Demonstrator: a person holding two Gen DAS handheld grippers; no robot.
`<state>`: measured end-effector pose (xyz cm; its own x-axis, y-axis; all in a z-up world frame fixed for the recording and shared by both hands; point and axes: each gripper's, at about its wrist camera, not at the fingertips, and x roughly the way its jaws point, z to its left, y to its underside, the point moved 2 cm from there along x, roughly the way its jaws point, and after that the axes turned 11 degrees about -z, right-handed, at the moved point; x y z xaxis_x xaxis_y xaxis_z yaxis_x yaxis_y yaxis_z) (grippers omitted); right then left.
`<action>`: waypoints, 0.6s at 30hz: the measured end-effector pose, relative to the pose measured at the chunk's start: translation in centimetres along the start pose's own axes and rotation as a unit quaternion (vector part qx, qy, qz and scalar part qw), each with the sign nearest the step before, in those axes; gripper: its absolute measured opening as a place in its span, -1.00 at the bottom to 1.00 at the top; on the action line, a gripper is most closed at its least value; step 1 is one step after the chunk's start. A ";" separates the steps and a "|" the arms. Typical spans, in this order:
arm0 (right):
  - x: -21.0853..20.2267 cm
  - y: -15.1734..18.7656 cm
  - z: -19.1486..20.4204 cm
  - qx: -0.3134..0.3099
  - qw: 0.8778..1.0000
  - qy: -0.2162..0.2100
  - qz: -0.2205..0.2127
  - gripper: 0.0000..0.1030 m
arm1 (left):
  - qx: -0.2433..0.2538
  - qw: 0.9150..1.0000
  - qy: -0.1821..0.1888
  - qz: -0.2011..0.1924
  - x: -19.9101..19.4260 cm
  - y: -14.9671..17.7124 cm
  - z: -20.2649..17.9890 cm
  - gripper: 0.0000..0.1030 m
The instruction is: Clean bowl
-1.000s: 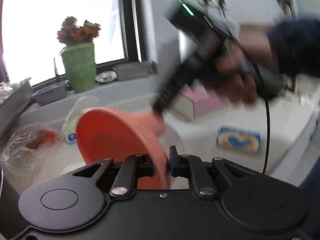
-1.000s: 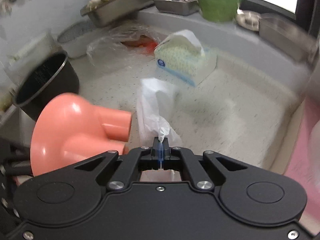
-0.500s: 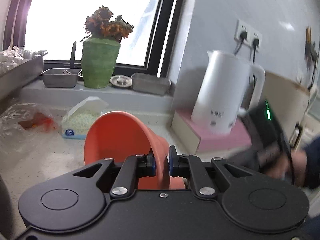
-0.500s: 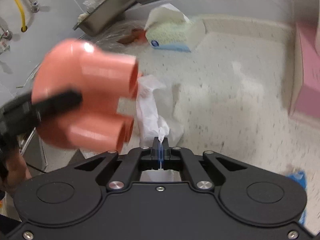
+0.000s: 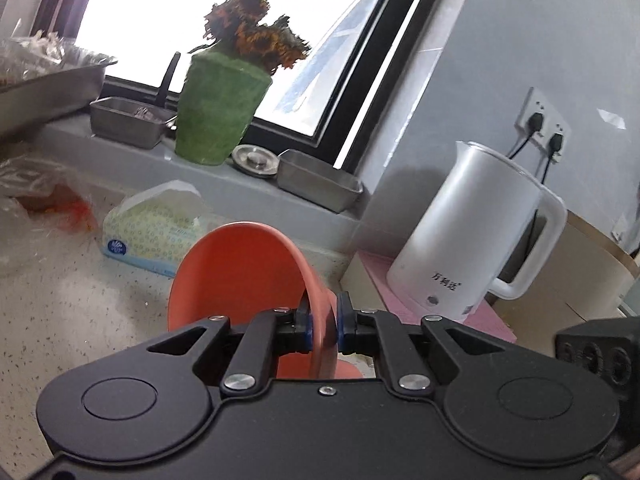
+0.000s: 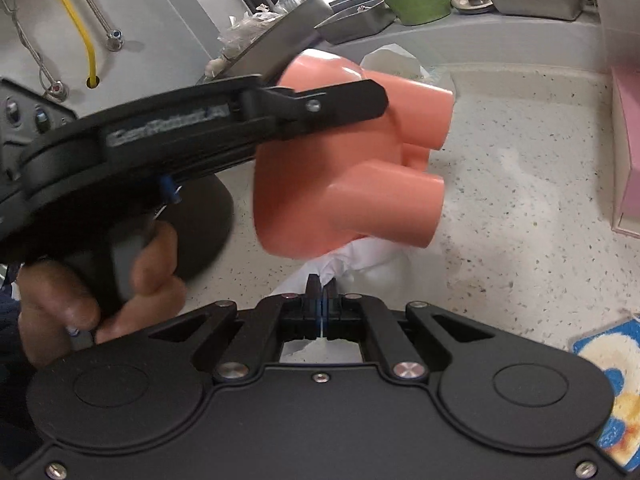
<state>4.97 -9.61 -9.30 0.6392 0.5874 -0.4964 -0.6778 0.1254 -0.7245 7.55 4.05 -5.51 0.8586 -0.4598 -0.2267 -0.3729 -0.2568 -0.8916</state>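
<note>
My left gripper (image 5: 322, 322) is shut on the rim of a salmon-orange bowl (image 5: 236, 272) and holds it on edge above the speckled counter, opening to the left. In the right wrist view the bowl (image 6: 340, 168) shows its outside with stubby round feet, and the left gripper's finger (image 6: 320, 106) lies across it. My right gripper (image 6: 320, 296) is shut on a crumpled white tissue (image 6: 352, 258) just below the bowl; whether the tissue touches the bowl I cannot tell.
A tissue box (image 5: 154, 228) lies behind the bowl. A white kettle (image 5: 476, 236) stands on a pink box at right. A green vase (image 5: 218, 112) and metal trays (image 5: 320, 180) line the sill. A blue sponge (image 6: 612, 380) lies near right. A dark pot (image 6: 208, 220) is left.
The left gripper has swung the bowl across in front of the right gripper, closer and higher over the tissue. The left view has tilted up toward the window and kettle. Both grips are unchanged.
</note>
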 end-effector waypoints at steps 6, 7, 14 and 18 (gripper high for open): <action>-1.2 -0.1 -4.1 0.036 0.996 0.079 -0.006 -0.98 | 0.064 0.998 -0.003 0.010 -0.1 0.4 -0.7 -0.81; -1.4 -0.3 -4.6 0.039 0.995 0.087 -0.009 -0.98 | 0.089 0.996 -0.001 0.014 -0.2 0.6 -1.1 -0.81; -3.7 -4.5 -5.9 0.029 0.990 0.119 -0.069 -0.98 | 0.277 0.960 0.012 0.043 -1.1 3.3 -3.5 -0.80; -4.8 -5.9 -6.0 0.024 0.989 0.113 -0.092 -0.98 | 0.413 0.908 0.039 0.061 -1.4 5.4 -4.3 -0.79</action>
<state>8.09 -17.92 -5.51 0.8144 0.3577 -0.4569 -0.5559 0.2551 -0.7911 2.82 -0.31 -8.33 0.7883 -0.5097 -0.3446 -0.0450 0.5108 -0.8585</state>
